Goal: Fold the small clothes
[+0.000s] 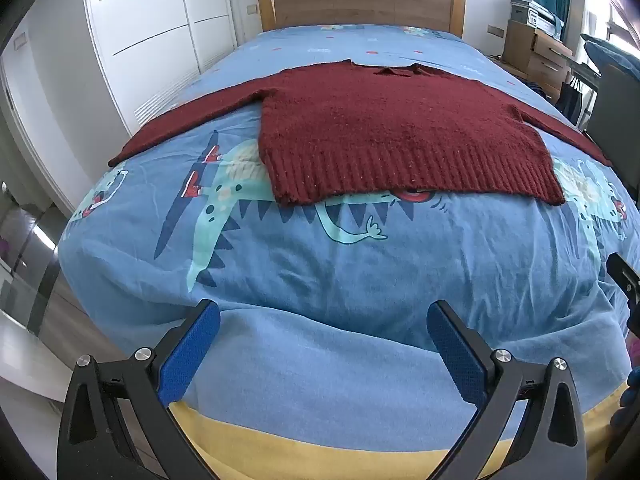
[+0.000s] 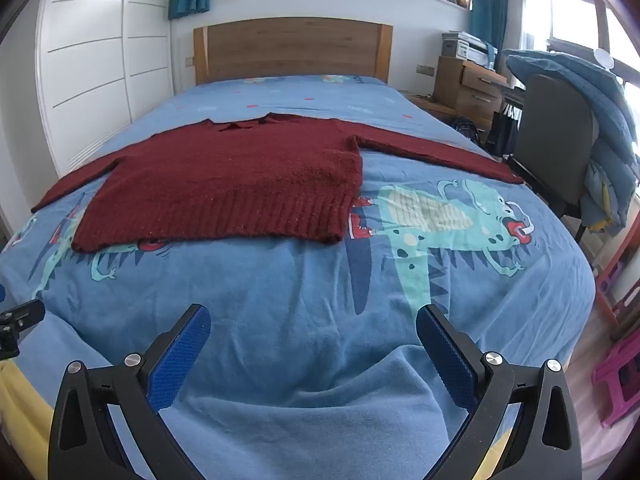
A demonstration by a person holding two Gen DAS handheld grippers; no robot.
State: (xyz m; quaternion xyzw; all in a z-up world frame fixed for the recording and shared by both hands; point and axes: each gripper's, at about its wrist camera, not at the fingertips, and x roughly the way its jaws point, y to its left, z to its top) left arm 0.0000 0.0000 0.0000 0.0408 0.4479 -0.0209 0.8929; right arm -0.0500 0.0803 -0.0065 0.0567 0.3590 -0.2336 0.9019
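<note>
- A dark red knitted sweater lies flat and unfolded on the bed, spread across its middle, neck towards the wooden headboard and ribbed hem towards the cameras
- Its two sleeves stretch out sideways: in the left wrist view one sleeve runs down-left to the bed's edge and the other reaches the right edge; the right wrist view shows the same sweater with the right sleeve lying straight towards the dark chair
- The bed is covered by a blue sheet printed with teal dinosaurs; the hem covers part of one dinosaur, and a yellow band shows at the near edge of the bed
- The left gripper hangs over the foot of the bed, near the yellow band, with its blue-padded fingers spread wide apart and nothing between them; it is well apart from the sweater
- The right gripper is likewise held over the foot of the bed with its fingers wide apart and nothing held, well short of the hem
- A black part of the other gripper shows at the right edge of the left wrist view and at the left edge of the right wrist view, so the two sit side by side
- White wardrobe doors stand left of the bed; a wooden drawer unit stands beside the headboard on the right
</note>
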